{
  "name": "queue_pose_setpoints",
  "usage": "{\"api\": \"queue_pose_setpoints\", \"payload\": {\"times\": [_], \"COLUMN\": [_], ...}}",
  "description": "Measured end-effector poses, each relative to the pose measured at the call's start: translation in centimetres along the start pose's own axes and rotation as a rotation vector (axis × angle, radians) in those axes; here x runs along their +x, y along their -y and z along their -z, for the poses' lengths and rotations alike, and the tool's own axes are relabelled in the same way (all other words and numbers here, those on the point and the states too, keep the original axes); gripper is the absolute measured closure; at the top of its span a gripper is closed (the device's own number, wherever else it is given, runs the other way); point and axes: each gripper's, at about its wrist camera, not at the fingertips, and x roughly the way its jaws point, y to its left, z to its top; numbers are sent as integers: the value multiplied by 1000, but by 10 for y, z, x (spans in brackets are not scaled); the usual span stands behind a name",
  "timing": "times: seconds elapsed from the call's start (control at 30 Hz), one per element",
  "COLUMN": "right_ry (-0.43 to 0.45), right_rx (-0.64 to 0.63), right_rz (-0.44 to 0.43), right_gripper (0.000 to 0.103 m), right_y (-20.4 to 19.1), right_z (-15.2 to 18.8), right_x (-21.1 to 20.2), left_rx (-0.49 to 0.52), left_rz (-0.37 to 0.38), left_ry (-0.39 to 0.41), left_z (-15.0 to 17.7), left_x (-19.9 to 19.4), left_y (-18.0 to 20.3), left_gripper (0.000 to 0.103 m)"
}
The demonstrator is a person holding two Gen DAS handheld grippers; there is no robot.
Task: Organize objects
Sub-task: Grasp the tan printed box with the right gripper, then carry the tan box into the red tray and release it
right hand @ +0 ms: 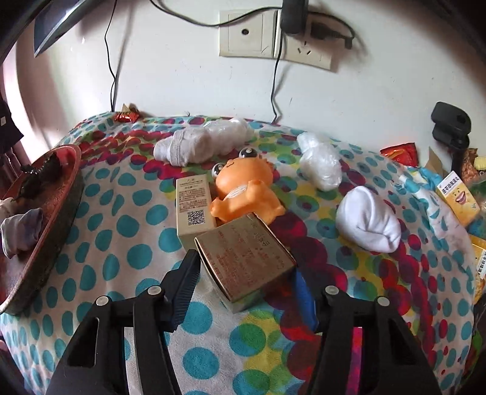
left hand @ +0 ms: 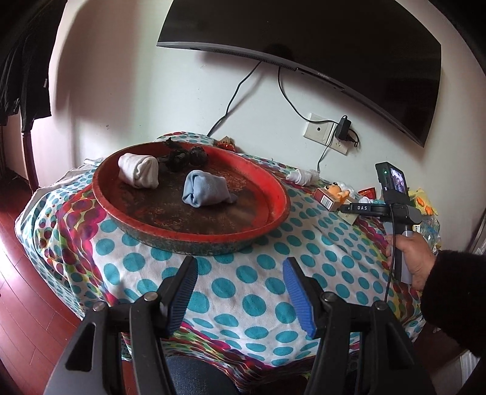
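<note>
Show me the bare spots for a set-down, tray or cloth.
Free: the near half of the red tray, in front of the blue sock; the polka-dot cloth between the tray and the left gripper. Crowded: around the right gripper, with the gold box, orange toy and white socks.

Wall-mounted TV (left hand: 319, 45) w/ dangling cables, wall socket plate (right hand: 247, 33) w/ plugged adapter (right hand: 293, 15), polka-dot tablecloth (left hand: 243, 291).

Left gripper (left hand: 240, 291) hovers with jaws spread wide; right gripper (right hand: 246, 285) likewise gapes, low and level.
</note>
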Motion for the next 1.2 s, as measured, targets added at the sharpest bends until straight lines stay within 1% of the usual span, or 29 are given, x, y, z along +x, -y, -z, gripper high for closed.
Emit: {"api": "queue_pose_setpoints", "payload": {"times": [0.1,0.33,0.47,0.63,0.87,1.03,1.2], "right_ry": [20,70,120,182,246,259,258], "right_rx": [-4,19,22,18,-24,-57,-85], "right_rz": [14,94,103,100,68,31,-24], "right_gripper": [48,48,48,48,48,48,48], "right_y": [2,20,26,19,-26,-64,-110], "right_z": [3,7,0,-18,-47,-63,-76], "right_x": [-10,-46,-76,-110,-139,-143,-134], "left_rx": [8,46,57,61,33,21,-2], "left_rz": [-4,-5,-4,-22,-51,-78,-99], "left_ry": [-9,-11,-19,-2,21,40,41], "left_z": [3,8,11,9,4,1,0], "left_x": [1,-2,-2,-6,-10,-13,-13], "left_y": [4,16,20,18,8,3,-4], "left_gripper": [43,43,43,43,43,43,43]}}
